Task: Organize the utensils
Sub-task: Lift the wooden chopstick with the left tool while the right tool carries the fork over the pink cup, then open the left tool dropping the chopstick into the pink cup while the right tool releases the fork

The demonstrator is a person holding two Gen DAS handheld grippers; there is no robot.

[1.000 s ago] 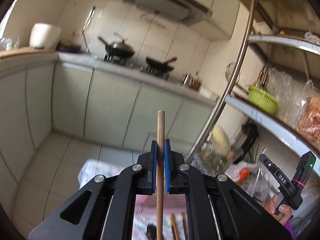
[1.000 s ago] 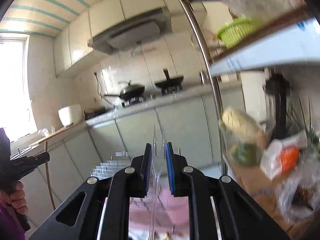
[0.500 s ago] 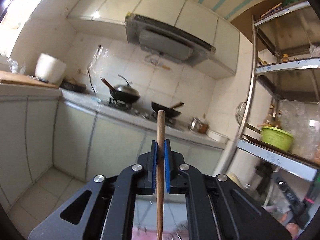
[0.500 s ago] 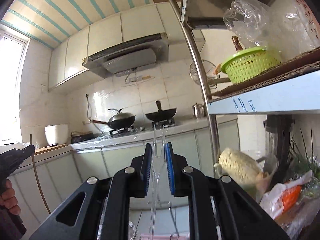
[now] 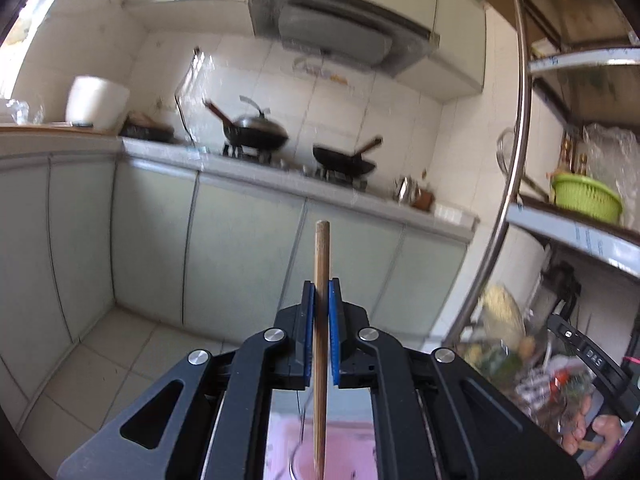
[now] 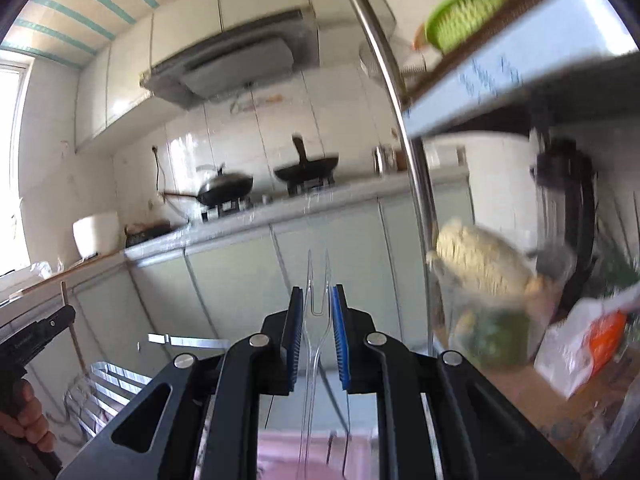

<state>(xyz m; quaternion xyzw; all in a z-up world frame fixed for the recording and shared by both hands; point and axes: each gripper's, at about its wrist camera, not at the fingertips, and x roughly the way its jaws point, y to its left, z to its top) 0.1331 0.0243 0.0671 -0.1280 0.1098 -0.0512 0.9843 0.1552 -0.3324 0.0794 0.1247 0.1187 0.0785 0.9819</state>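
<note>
My left gripper (image 5: 321, 300) is shut on a wooden chopstick (image 5: 321, 320) that stands upright between the blue pads, its tip above them and its lower end over a pink surface (image 5: 280, 448). My right gripper (image 6: 317, 308) holds a clear plastic two-pronged fork (image 6: 316, 312) upright between its blue pads, which sit close on either side of it. The left gripper with its chopstick (image 6: 74, 336) also shows at the left of the right wrist view, and the right gripper body (image 5: 588, 360) at the lower right of the left wrist view. Both are raised and face the kitchen counter.
A counter (image 5: 280, 176) with two woks (image 5: 256, 132) runs along the far wall above pale green cabinets. A metal rack pole (image 5: 516, 184) and shelves with a green basket (image 5: 586, 196) stand at the right. Bags and food jars (image 6: 488, 304) crowd the lower shelf.
Both views have tilted down a little, so more cabinet front and floor show. Both grippers keep hold of their utensils.
</note>
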